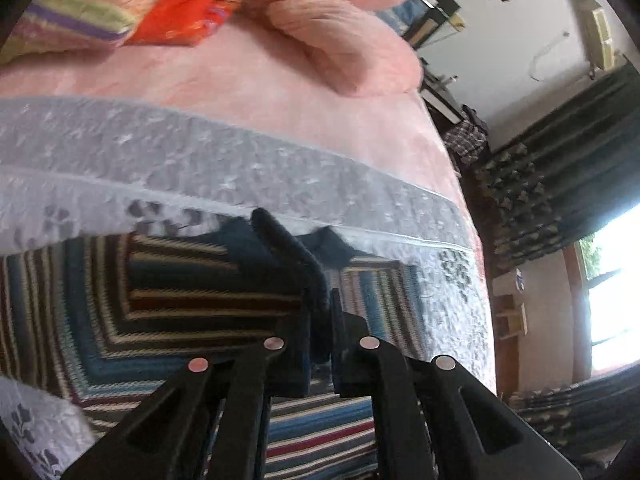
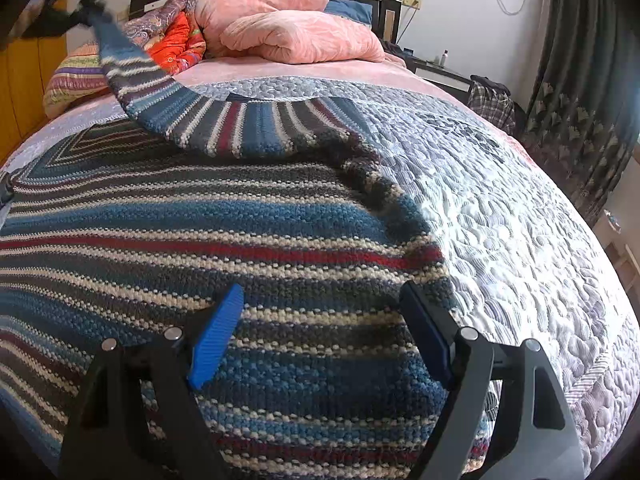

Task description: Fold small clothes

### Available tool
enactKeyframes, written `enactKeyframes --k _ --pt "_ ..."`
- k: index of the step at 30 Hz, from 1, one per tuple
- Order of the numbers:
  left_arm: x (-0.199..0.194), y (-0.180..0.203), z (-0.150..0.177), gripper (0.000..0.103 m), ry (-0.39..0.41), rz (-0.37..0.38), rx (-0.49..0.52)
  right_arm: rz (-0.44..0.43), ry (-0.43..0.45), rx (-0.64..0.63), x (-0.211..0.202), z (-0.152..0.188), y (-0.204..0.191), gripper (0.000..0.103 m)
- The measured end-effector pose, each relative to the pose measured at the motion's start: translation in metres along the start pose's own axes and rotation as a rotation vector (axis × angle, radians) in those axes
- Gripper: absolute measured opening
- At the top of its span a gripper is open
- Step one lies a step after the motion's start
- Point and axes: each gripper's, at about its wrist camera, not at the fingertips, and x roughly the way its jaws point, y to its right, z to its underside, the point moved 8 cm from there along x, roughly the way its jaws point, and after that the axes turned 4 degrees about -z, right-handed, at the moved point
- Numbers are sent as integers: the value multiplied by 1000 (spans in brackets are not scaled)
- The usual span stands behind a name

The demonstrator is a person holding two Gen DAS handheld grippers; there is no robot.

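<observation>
Folding the striped sweater (image 2: 248, 216) on the bed (image 2: 520, 216)

Left view: the left gripper (image 1: 320, 304) has its jaws pinched tight on a dark edge of the sweater. Right view: the right gripper (image 2: 320, 320) hangs over the sweater, jaws wide — holding nothing. I think it should press the sweater flat while the sleeve (image 2: 132, 80) goes across.

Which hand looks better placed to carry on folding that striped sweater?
The left. The left gripper is already shut on the striped sweater, lifting its sleeve. The right gripper is open over the body, holding nothing.
</observation>
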Motion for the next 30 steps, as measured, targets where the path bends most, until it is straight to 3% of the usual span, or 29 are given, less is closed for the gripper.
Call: enactKeyframes --k 11,13,15,16,17,18,19,21,24,27,28,29,30 --pt "58 -121 47 7 -89 -126 -172 -1 1 2 0 0 1 80" --pt "74 -139 60 9 -134 -184 -193 -1 1 3 0 0 1 80" --pt "78 -151 67 13 -144 -287 -201 -1 2 4 -1 0 1 80" --pt "70 -155 68 13 -124 -395 -191 -1 1 3 0 0 1 80" --pt "64 -155 66 13 -104 -449 -183 -2 1 3 0 0 1 80" --pt "51 -151 63 22 -43 -508 -172 -1 1 2 0 0 1 80" --pt "43 -141 60 33 5 -492 -169 -1 2 2 -1 0 1 80" --pt "40 -120 56 36 53 -385 -169 -1 3 3 -1 0 1 80" --pt "68 -94 62 37 -8 -209 -159 1 5 3 -1 0 2 80" --pt "100 -111 70 35 -71 -247 -177 4 9 7 -1 1 3 82" --pt "106 -126 72 30 -83 -278 -201 4 10 10 -2 2 5 82" --pt "107 -136 73 17 -85 -273 -224 5 9 14 -2 2 6 83" --pt "104 -150 73 12 -85 -245 -267 5 8 17 -2 2 7 83"
